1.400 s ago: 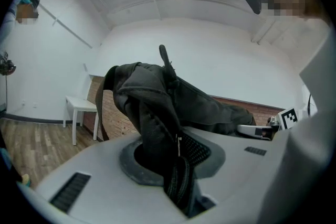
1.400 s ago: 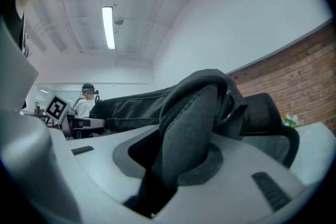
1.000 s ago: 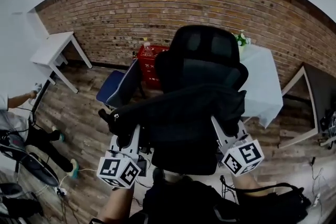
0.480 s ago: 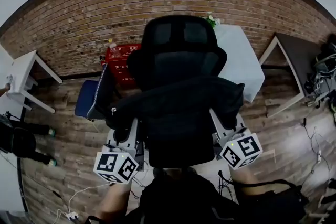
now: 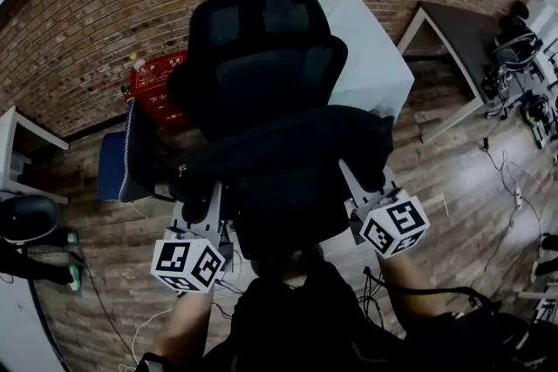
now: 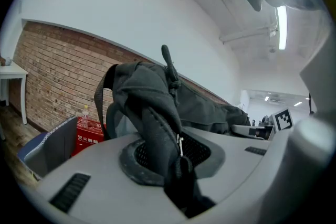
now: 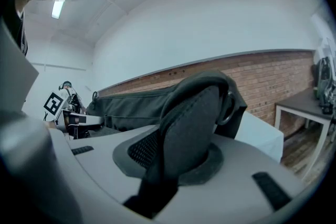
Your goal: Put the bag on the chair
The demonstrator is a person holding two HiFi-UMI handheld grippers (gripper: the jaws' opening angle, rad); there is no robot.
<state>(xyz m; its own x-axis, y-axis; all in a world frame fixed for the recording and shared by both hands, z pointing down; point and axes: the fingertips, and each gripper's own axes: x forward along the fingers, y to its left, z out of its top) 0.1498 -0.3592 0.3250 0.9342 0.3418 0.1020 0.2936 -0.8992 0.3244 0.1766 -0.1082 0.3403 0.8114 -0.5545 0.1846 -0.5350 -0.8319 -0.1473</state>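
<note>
A black bag (image 5: pixel 288 157) stretches between my two grippers, in front of the backrest of a black office chair (image 5: pixel 261 74) with a headrest. The dark mass under the bag hides the seat. My left gripper (image 5: pixel 207 203) is shut on the bag's left end. In the left gripper view, dark fabric with a zipper pull (image 6: pixel 157 123) is pinched in the jaws (image 6: pixel 176 176). My right gripper (image 5: pixel 353 187) is shut on the right end. In the right gripper view, a padded strap (image 7: pixel 191 123) with a metal ring sits between the jaws (image 7: pixel 163 181).
A brick wall runs behind the chair. A red crate (image 5: pixel 155 81) and a blue chair (image 5: pixel 118 161) stand to its left. A white-covered table (image 5: pixel 370 57) and a dark table (image 5: pixel 453 26) stand to its right. Cables lie on the wood floor (image 5: pixel 488 187). A person's feet (image 5: pixel 39 261) show at far left.
The head view has swung, so the chair and room sit further left and higher in the frame. Both grippers keep their hold, with the bag still in front of the backrest.
</note>
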